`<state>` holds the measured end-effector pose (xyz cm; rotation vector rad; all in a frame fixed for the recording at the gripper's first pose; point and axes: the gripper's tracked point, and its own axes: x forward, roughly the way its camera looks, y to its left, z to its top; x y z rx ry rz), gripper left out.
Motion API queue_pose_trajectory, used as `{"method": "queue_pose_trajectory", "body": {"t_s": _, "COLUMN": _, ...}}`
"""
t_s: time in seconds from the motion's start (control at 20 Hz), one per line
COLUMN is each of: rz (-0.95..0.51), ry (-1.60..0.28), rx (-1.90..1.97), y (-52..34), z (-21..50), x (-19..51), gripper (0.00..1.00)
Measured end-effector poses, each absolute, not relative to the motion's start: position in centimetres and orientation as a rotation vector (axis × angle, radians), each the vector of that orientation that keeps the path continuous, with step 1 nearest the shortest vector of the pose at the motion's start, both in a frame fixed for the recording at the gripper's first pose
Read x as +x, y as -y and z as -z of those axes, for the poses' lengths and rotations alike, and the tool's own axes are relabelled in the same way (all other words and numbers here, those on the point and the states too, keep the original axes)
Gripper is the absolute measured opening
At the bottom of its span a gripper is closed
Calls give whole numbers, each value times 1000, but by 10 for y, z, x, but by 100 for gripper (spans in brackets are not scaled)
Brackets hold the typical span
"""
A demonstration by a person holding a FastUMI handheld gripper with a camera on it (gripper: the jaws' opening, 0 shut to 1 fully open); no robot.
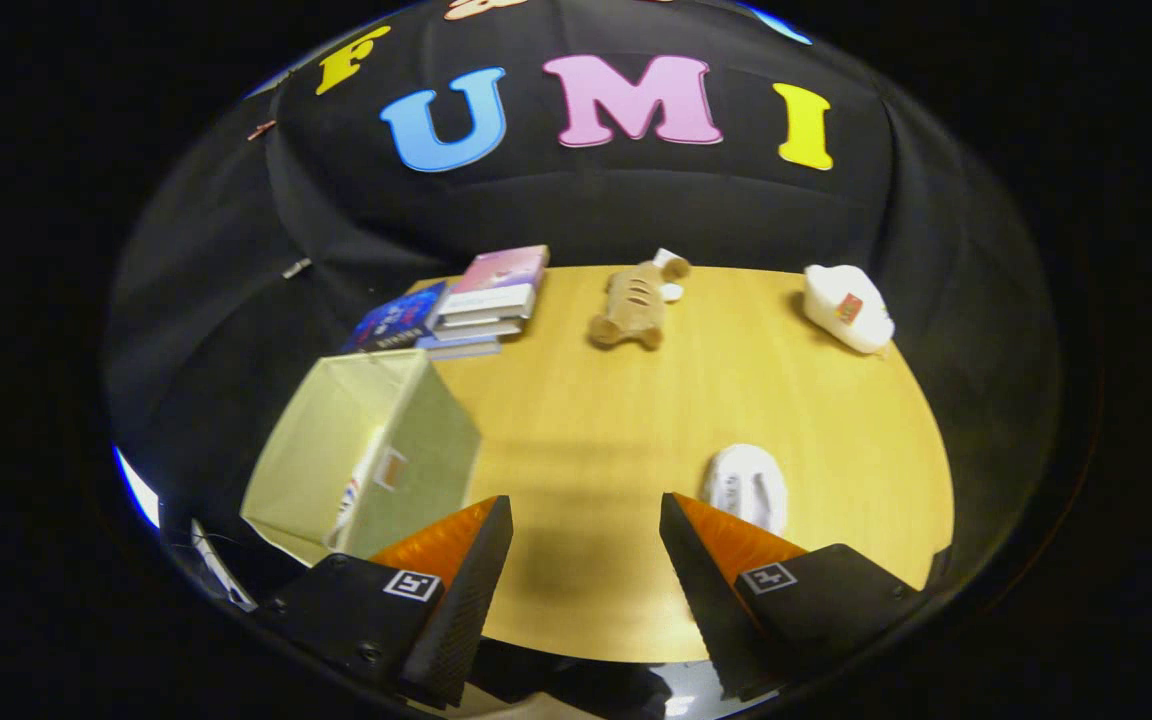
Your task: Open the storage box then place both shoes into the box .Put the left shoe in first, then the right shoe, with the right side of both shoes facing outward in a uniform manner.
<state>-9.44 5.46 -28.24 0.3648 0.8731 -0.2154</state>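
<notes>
Now the tabletop (636, 420) carries the open box (361, 450) left of the gripper (586, 530), seemingly with one shoe inside. A white shoe (748, 487) lies just beyond the right finger. The gripper hangs open and empty, so swing right, straddle that shoe's middle, then close.
</notes>
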Motion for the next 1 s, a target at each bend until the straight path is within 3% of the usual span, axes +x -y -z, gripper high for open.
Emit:
{"method": "queue_pose_trajectory", "body": {"t_s": 0.35, "rz": 389, "ry": -1007, "rx": 338, "y": 22, "z": 344, "x": -168, "gripper": 88}}
{"method": "queue_pose_trajectory", "body": {"t_s": 0.65, "rz": 374, "ry": -1116, "rx": 219, "y": 44, "z": 407, "x": -176, "gripper": 83}}
{"method": "queue_pose_trajectory", "body": {"t_s": 0.85, "rz": 369, "ry": -1139, "rx": 151, "y": 53, "z": 432, "x": -160, "gripper": 72}}
{"method": "queue_pose_trajectory", "body": {"t_s": 1.0, "rz": 367, "ry": -1120, "rx": 164, "y": 58, "z": 443, "x": -145, "gripper": 58}}
